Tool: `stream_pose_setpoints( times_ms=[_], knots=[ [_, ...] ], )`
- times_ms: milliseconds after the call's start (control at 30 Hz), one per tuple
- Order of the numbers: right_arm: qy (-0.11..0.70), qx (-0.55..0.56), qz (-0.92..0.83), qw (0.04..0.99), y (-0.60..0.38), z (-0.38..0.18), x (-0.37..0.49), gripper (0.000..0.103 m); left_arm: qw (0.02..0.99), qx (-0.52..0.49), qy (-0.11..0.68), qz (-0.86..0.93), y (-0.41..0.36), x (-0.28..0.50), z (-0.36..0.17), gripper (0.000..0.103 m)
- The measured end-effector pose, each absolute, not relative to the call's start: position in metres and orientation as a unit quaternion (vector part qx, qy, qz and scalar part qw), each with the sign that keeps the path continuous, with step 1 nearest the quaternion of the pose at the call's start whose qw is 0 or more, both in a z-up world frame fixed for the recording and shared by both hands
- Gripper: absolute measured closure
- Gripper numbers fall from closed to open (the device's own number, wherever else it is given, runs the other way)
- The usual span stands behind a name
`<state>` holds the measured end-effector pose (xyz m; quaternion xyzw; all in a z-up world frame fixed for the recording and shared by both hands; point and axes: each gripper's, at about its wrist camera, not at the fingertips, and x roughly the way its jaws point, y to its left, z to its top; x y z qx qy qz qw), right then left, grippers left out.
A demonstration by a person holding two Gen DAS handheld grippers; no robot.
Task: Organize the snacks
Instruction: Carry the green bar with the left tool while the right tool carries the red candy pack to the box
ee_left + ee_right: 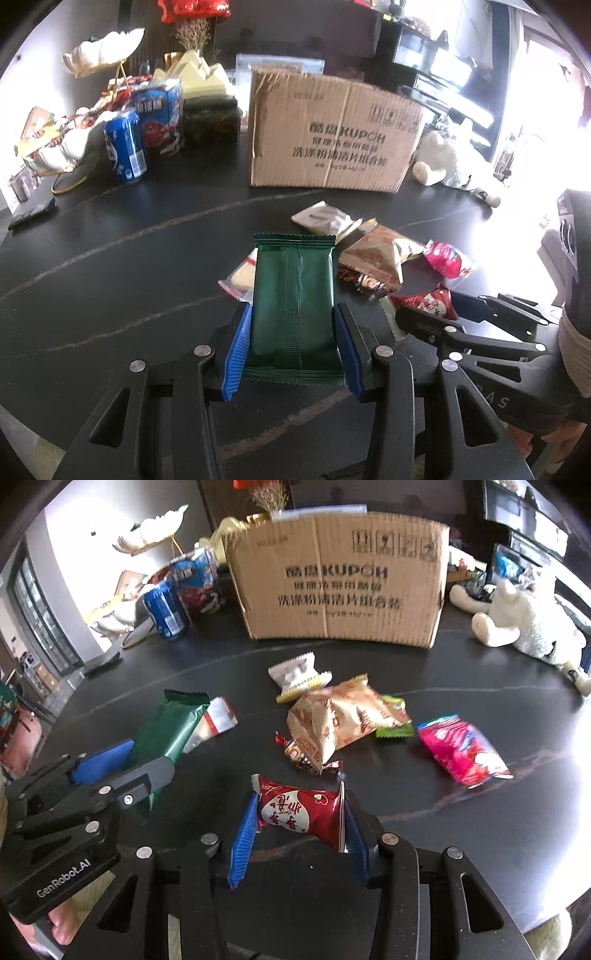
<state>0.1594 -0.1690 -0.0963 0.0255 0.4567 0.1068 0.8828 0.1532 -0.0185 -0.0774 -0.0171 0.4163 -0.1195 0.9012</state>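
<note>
My left gripper point(293, 314) is shut on a dark green snack packet point(293, 295), held just above the black table; it also shows in the right wrist view point(162, 731). My right gripper point(300, 805) is shut on a red snack packet point(299, 810) with white hearts, seen also in the left wrist view point(430, 302). Loose snacks lie ahead: a beige packet point(332, 720), a pink packet point(461, 749), a white packet point(295, 672), a clear-wrapped snack point(214, 720) and small candies point(303, 757). A cardboard box point(340, 579) stands behind them.
A blue can point(164, 609) and a blue and red snack box point(195, 581) stand at the back left by white dishes point(55, 147). A white plush toy point(524, 616) lies at the back right. A dark flat object point(31, 214) lies at the left.
</note>
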Motion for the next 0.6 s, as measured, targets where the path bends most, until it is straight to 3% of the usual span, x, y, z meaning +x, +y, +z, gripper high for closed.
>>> stream_pose_setpoints(
  times_ms=[600],
  knots=[
    [0.349, 0.035, 0.097, 0.931, -0.184, -0.011, 0.164, 0.058, 0.932, -0.013, 0.336, -0.137, -0.023, 0.161, 0.006, 0.059]
  ],
)
